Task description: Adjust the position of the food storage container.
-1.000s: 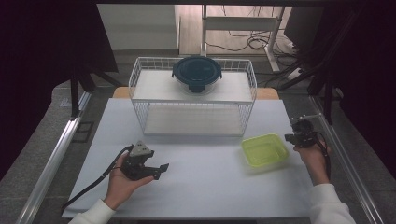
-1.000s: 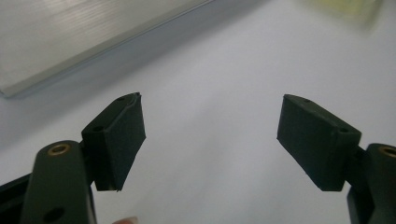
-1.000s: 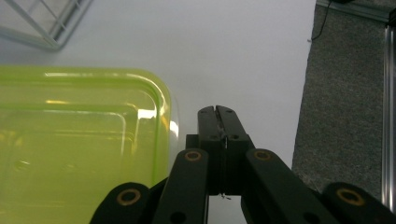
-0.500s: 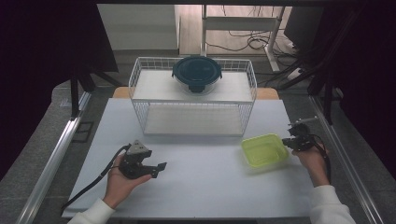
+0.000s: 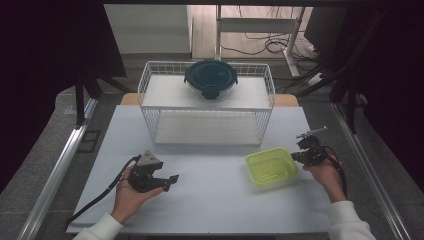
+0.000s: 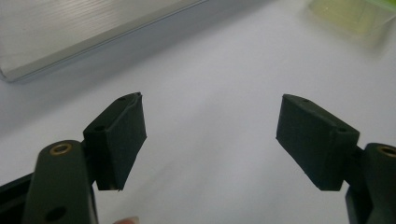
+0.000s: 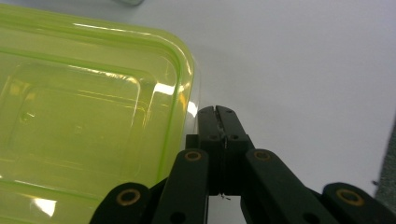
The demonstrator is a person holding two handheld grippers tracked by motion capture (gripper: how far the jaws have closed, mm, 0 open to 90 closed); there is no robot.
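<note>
- High view: my left tongs [image 5: 172, 181] sit low on the white surface [image 5: 210, 200], jaws apart, nothing between them. My right tongs [image 5: 295, 156] are pressed together just beside the right edge of the shallow yellow-green translucent plastic container [image 5: 270, 166]. Behind stands a white wire rack [image 5: 207, 107], a round dark-lidded glass bowl [image 5: 211, 79] on top.
- Left gripper view: left tongs [image 6: 210, 135] wide apart over bare surface; the container [image 6: 355, 14] sits far off, top right.
- Right gripper view: right tongs [image 7: 217, 112] shut, empty, tips right next to the container's rim [image 7: 184, 74]; whether they touch, I can't tell.
</note>
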